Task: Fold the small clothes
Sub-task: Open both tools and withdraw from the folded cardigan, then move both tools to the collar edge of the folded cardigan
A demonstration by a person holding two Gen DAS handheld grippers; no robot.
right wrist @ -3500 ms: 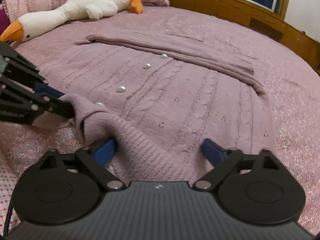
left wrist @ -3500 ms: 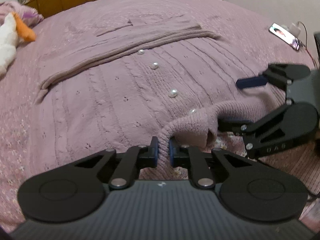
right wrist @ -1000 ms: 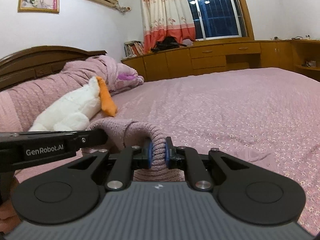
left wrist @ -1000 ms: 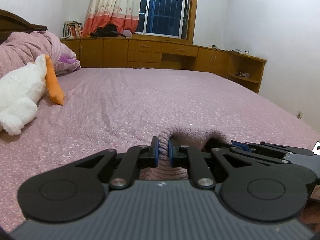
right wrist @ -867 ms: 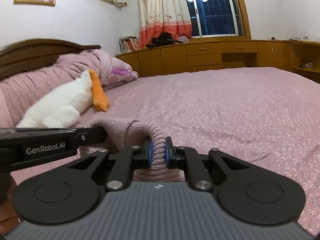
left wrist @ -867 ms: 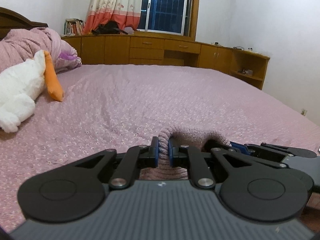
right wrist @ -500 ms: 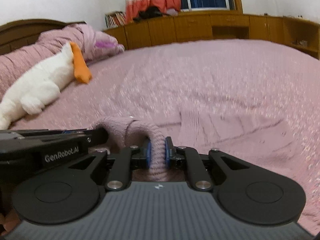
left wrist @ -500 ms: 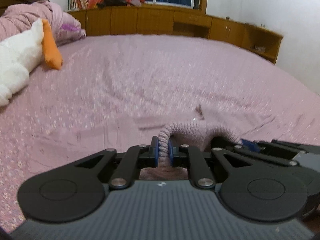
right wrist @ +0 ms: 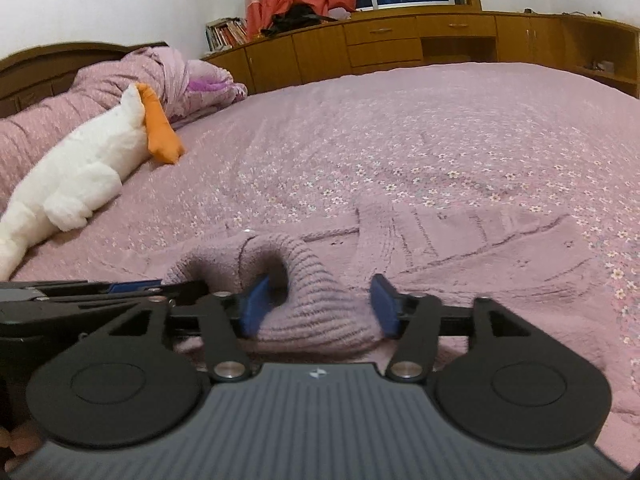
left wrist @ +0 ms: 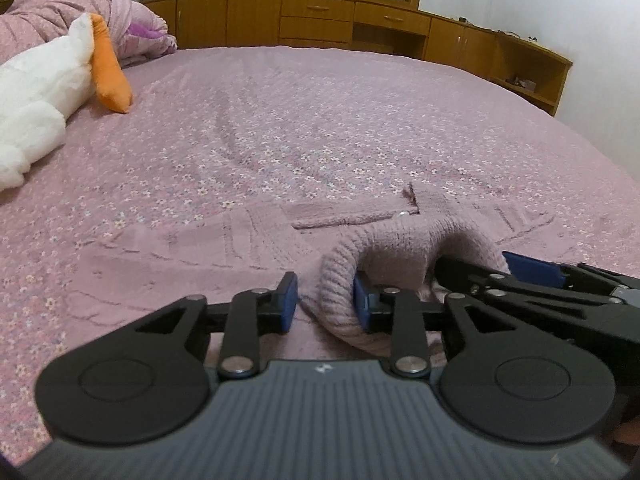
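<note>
A mauve knit cardigan lies folded on the pink floral bed; it also shows in the right wrist view. Its ribbed hem bunches up between my two grippers. My left gripper is open, its blue pads apart around the hem fold. My right gripper is open too, with the ribbed hem resting loose between its pads. The right gripper shows at the right of the left wrist view, close beside the left one. A pearl button peeks out at the fold.
A white plush goose with an orange beak lies at the left of the bed, near a rumpled pink duvet. Wooden cabinets line the far wall under the window. The bedspread stretches beyond the cardigan.
Both grippers carried the hem forward over the cardigan, lowered it onto the bed and opened; half a second ago both were still shut on the hem.
</note>
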